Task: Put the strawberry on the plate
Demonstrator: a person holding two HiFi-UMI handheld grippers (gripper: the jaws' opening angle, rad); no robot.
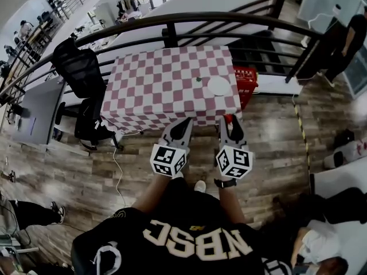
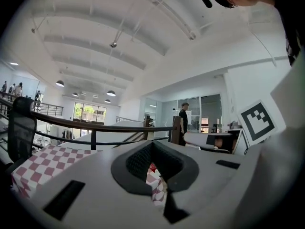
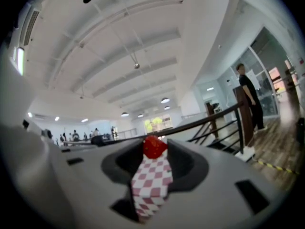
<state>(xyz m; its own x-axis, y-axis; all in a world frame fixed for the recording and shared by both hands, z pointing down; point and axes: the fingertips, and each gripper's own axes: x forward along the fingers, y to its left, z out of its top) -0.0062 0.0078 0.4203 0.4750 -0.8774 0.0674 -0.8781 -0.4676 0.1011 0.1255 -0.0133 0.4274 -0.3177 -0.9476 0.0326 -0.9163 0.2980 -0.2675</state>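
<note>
Head view: a white plate [image 1: 218, 86] lies near the right edge of the checkered table [image 1: 155, 85], and a red basket [image 1: 246, 82] stands just beside that edge; its contents cannot be told. The strawberry [image 1: 229, 118] is at the table's near right corner, well apart from the plate, at the tip of the right gripper [image 1: 229, 121]. The left gripper [image 1: 184, 122] is alongside.

Left gripper view: the left gripper [image 2: 151, 149] has its tips together on nothing.

Right gripper view: the right gripper [image 3: 155, 143] is clamped on the strawberry [image 3: 155, 148], which looks roundish, so its long axis cannot be told.
</note>
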